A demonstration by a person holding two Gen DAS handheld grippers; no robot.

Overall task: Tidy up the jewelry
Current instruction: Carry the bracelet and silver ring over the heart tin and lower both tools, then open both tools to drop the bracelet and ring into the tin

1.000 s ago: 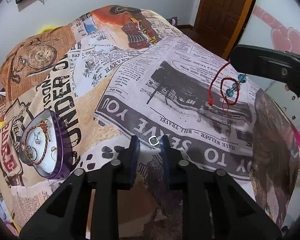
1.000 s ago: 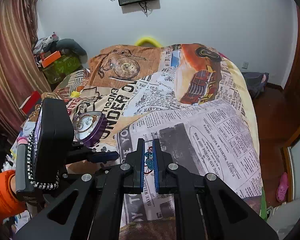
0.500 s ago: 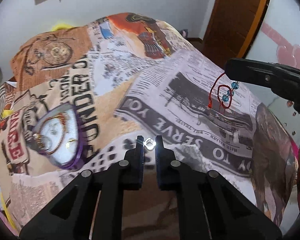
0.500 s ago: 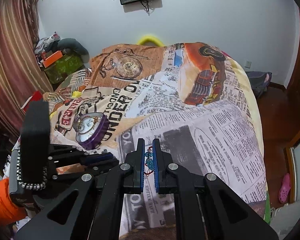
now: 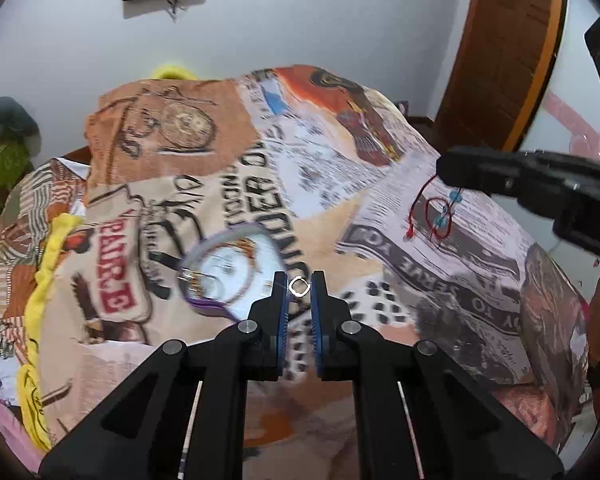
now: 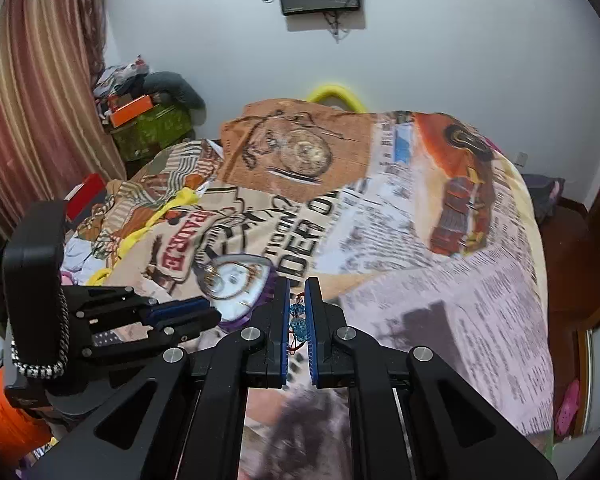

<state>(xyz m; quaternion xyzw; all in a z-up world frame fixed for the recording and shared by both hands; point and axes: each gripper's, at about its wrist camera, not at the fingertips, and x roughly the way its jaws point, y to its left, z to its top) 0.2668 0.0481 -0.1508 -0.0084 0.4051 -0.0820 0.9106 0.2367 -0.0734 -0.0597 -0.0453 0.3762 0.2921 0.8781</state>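
My left gripper (image 5: pixel 299 286) is shut on a small silver ring (image 5: pixel 299 285) and holds it above the bed, just right of the purple heart-shaped jewelry box (image 5: pixel 228 270). The open box holds a gold chain and other pieces. My right gripper (image 6: pixel 297 312) is shut on a red cord bracelet with blue beads (image 6: pixel 298 320); the bracelet also shows in the left wrist view (image 5: pixel 438 216), hanging from the right gripper (image 5: pixel 444 170). The box also shows in the right wrist view (image 6: pixel 236 282), with the left gripper (image 6: pixel 216 312) at its near edge.
The bed is covered by a newspaper-print blanket (image 6: pixel 440 280). A yellow cloth (image 5: pixel 48 264) lies at the left edge. Boxes and clothes (image 6: pixel 148 120) are piled by the curtain. A wooden door (image 5: pixel 500 52) stands at the right.
My left gripper closed on the silver ring, lifted it off the blanket and moved left toward the purple box. My right gripper kept the bracelet and moved left with it.
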